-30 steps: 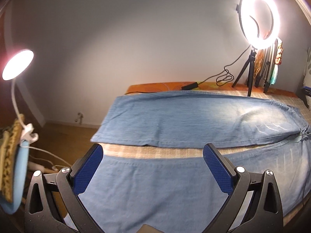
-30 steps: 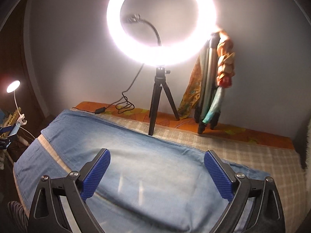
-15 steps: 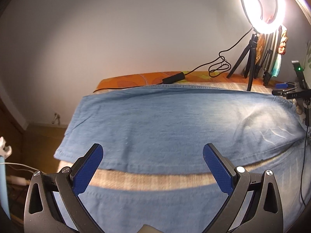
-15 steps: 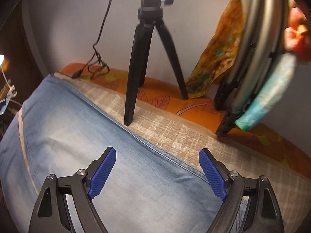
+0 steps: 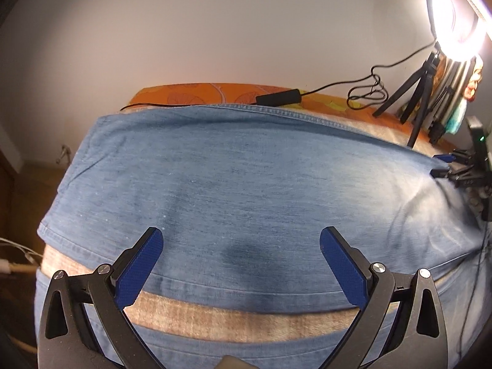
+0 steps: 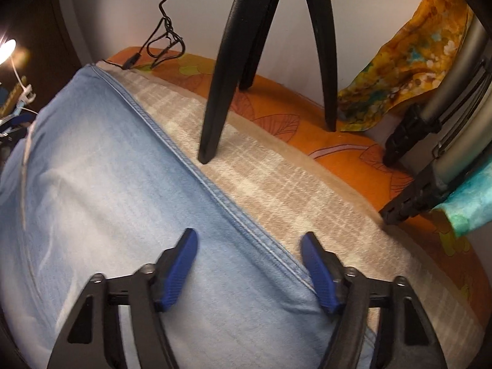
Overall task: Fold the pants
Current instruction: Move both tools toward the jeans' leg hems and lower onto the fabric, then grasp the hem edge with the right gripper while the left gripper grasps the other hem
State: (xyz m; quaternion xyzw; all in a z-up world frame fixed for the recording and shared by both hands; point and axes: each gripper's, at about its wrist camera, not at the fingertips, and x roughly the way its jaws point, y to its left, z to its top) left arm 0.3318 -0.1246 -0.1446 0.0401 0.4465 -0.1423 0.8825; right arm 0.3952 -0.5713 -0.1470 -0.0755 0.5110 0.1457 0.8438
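Both wrist views, approach to the far pant leg. The pants (image 5: 246, 169), light blue denim, lie flat on a checked blanket (image 5: 246, 323) and now fill most of each frame, where a second ago the wall and ring light (image 5: 455, 15) dominated: both grippers have come down close over the cloth. In the left view the left gripper (image 5: 241, 261) hangs with jaws wide apart above the leg's near hem, nothing between them. In the right view the right gripper (image 6: 249, 264) straddles the stitched far seam (image 6: 190, 166) at lower centre; its jaws have just been closing, yet a clear gap remains and the pads do not appear to press the denim. The tripod leg (image 6: 218, 98) stands just beyond the seam. Judged stage: pinching the far edge, first fold not yet begun.
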